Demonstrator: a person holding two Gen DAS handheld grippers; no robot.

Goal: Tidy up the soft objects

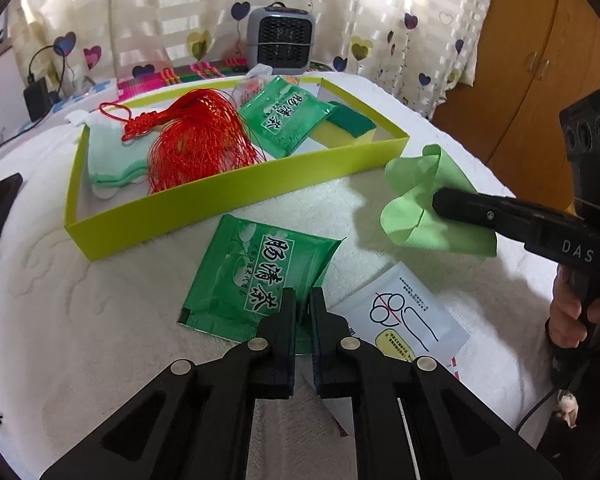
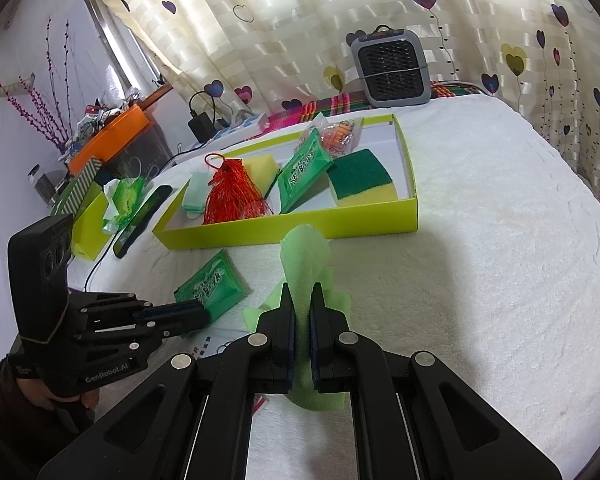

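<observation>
My left gripper (image 1: 303, 300) is shut on the near edge of a green tea packet (image 1: 256, 276) lying on the white towel; it also shows in the right wrist view (image 2: 210, 286). My right gripper (image 2: 302, 300) is shut on a light green cloth (image 2: 306, 256), held a little above the towel, right of the packet; the cloth also shows in the left wrist view (image 1: 428, 196). A lime tray (image 1: 236, 188) behind holds a red tassel (image 1: 196, 140), a second green packet (image 1: 284, 116), a yellow-green sponge (image 1: 350, 126) and a pale folded cloth (image 1: 108, 156).
A white sachet (image 1: 408, 312) lies under my left gripper's right finger. A grey fan heater (image 2: 392, 68) stands at the back. A black phone (image 2: 142, 220) and a lime box with green wrappers (image 2: 96, 216) lie left of the tray. A wooden cabinet (image 1: 540, 60) stands at right.
</observation>
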